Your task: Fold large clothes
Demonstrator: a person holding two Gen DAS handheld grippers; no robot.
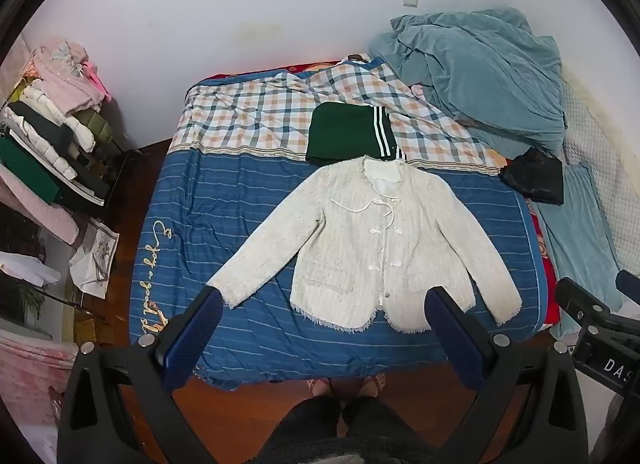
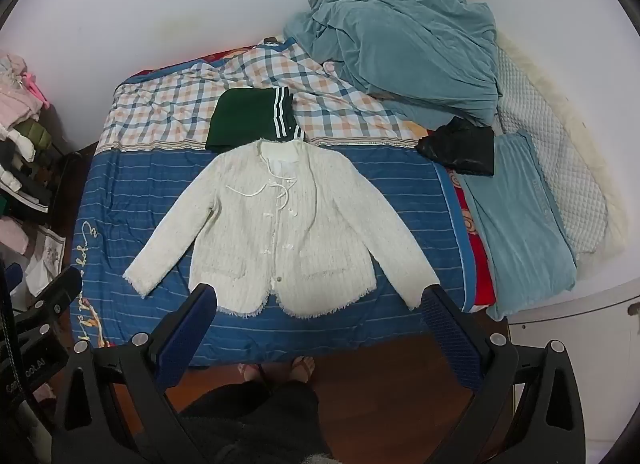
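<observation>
A cream tweed jacket [image 1: 372, 240] lies flat and face up on the blue striped bed cover [image 1: 240, 192], sleeves spread out to both sides; it also shows in the right wrist view [image 2: 288, 232]. My left gripper [image 1: 324, 304] is open and empty, held above the near edge of the bed over the jacket's hem. My right gripper [image 2: 318, 300] is open and empty too, above the hem and right cuff. A folded green garment with white stripes [image 1: 348, 134] lies just beyond the collar.
A heap of teal blanket [image 1: 480, 68] fills the far right of the bed, with a black bag [image 1: 536, 180] beside it. A rack of stacked clothes [image 1: 52, 132] stands at the left. My feet [image 2: 276, 370] are on the wooden floor at the bed's foot.
</observation>
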